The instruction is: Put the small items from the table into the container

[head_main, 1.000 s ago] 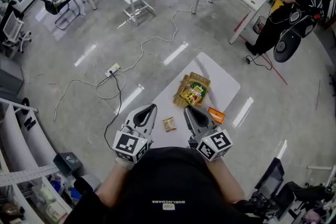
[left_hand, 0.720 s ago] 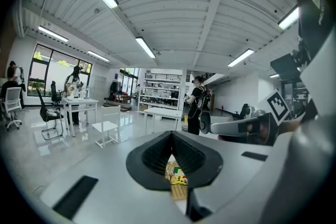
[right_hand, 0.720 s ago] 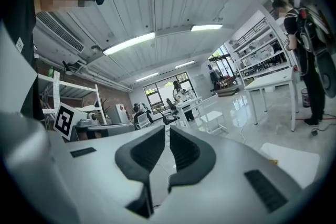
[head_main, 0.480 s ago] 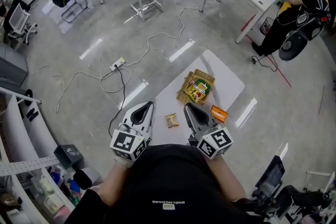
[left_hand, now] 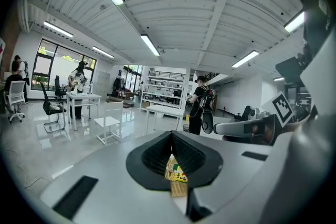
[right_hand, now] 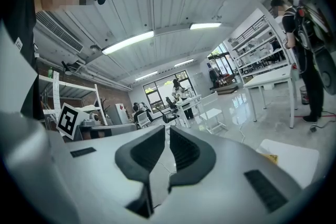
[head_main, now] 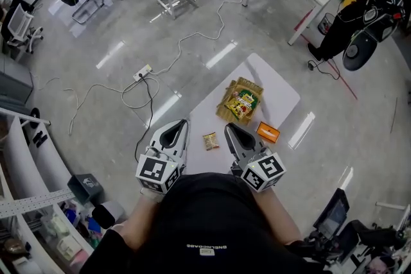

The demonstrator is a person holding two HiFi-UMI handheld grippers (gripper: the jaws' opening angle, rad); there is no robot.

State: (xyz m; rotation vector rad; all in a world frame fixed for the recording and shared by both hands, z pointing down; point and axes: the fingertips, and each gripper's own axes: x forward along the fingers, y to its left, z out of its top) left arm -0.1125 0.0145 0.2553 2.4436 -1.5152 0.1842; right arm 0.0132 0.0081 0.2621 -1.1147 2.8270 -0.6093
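White counter point(head_main: 276, 96): yellow snack bag point(head_main: 241, 101) mid-top. Left hand-held gripper point(head_main: 180, 124) pinched closed, empty; right hand-held gripper point(head_main: 229, 129) barely parted, empty. Orange packet point(head_main: 267, 133) and small brown sachet point(head_main: 210, 141) nearest. Advice: widen the jaws, then descend on the sachet. No container identified.

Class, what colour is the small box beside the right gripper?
Orange; the small box shows best in the head view.
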